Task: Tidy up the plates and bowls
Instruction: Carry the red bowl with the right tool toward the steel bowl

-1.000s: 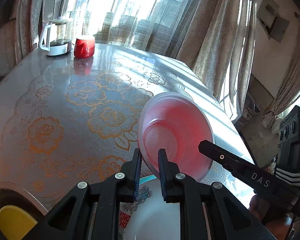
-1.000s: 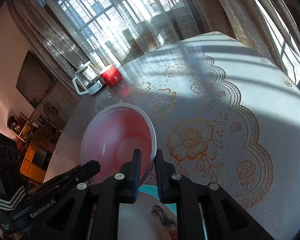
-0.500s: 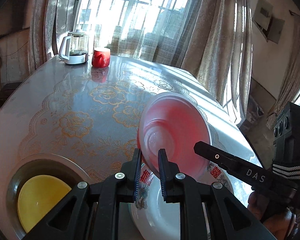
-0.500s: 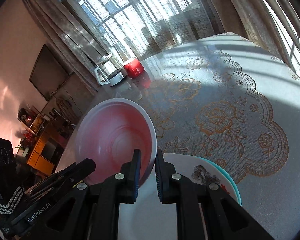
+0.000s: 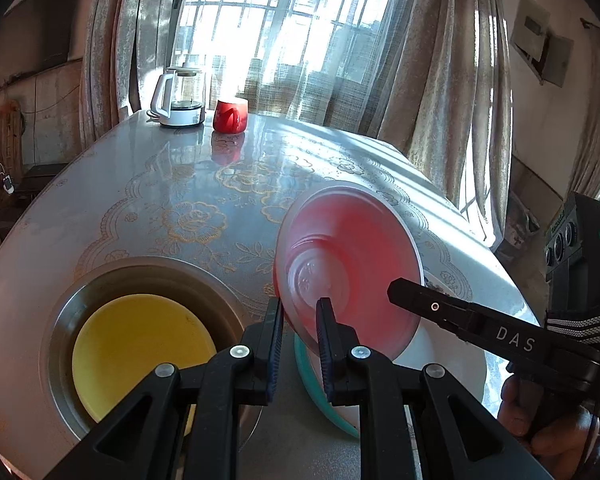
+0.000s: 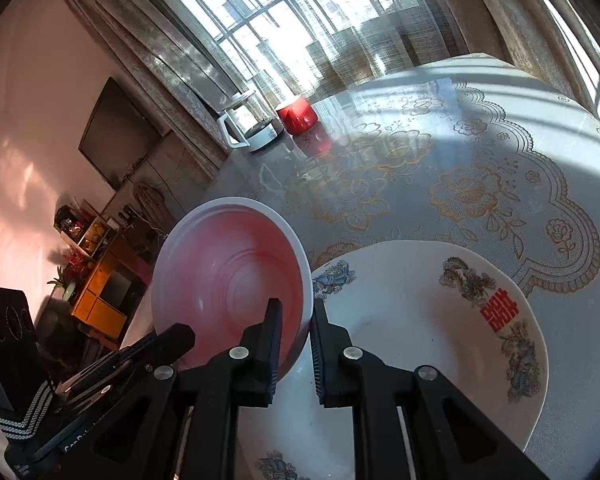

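A pink bowl (image 5: 348, 256) hangs tilted above the table, held by its rim from two sides. My left gripper (image 5: 299, 308) is shut on the near-left rim. My right gripper (image 6: 294, 308) is shut on the rim (image 6: 306, 280) at the bowl's (image 6: 228, 280) right side. Under the bowl lies a white plate (image 6: 420, 320) with a red character and dragon prints, which rests on a teal plate (image 5: 312, 376). To the left, a yellow plate (image 5: 140, 344) sits inside a steel basin (image 5: 60, 320).
A glass kettle (image 5: 180, 96) and a red mug (image 5: 230, 114) stand at the far side of the round table (image 5: 160, 184), in front of curtained windows. A floral lace cloth (image 6: 480, 184) covers the tabletop. A hand (image 5: 540, 420) holds the right gripper's handle.
Both grippers have carried the pink bowl back toward the near edge of the table and to the left. The white plate and the steel basin have come much further into view. Both grips are unchanged.
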The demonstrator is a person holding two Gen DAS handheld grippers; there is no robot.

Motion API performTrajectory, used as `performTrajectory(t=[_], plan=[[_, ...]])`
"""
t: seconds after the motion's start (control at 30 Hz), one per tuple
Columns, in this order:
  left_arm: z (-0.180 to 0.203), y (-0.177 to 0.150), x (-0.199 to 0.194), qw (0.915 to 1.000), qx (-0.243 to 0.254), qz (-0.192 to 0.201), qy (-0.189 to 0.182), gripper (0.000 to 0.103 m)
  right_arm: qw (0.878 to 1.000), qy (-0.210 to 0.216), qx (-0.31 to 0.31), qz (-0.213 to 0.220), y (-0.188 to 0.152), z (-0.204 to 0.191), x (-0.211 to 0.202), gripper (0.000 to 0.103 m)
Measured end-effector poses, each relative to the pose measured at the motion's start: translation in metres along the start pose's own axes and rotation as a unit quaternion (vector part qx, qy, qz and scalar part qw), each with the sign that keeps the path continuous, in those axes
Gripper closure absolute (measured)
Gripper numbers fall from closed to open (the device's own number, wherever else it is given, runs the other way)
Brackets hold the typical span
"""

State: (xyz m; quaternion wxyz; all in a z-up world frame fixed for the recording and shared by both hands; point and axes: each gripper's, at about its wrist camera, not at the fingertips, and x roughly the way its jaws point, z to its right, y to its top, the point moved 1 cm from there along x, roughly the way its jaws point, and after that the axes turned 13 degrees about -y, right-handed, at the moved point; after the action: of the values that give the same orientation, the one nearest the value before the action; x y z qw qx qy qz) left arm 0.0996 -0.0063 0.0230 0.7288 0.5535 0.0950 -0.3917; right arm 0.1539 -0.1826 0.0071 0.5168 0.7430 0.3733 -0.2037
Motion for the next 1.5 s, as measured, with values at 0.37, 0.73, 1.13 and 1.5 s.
performTrajectory(t=[0.37,0.73,1.13,1.5], plan=[[-0.002,-0.015,-0.015,1.0,-0.002,0.0,0.0,0.086,1.0,0.012,-0.004,-0.001,-0.018,-0.01,-0.005,0.089],[-0.003,-0.021,-0.028,0.9999,-0.002,0.008,-0.008,0.086,1.0,0.019,-0.007,0.003,-0.026,-0.015,-0.012,0.089],[-0.014,-0.027,-0.04,0.9998,-0.012,0.014,-0.003,0.086,0.999,0.027,-0.024,-0.005,-0.028,-0.028,-0.007,0.089],[-0.036,-0.035,-0.063,0.9989,-0.036,0.031,0.001,0.086,0.998,0.043,-0.051,-0.017,-0.031,-0.053,0.002,0.089]])
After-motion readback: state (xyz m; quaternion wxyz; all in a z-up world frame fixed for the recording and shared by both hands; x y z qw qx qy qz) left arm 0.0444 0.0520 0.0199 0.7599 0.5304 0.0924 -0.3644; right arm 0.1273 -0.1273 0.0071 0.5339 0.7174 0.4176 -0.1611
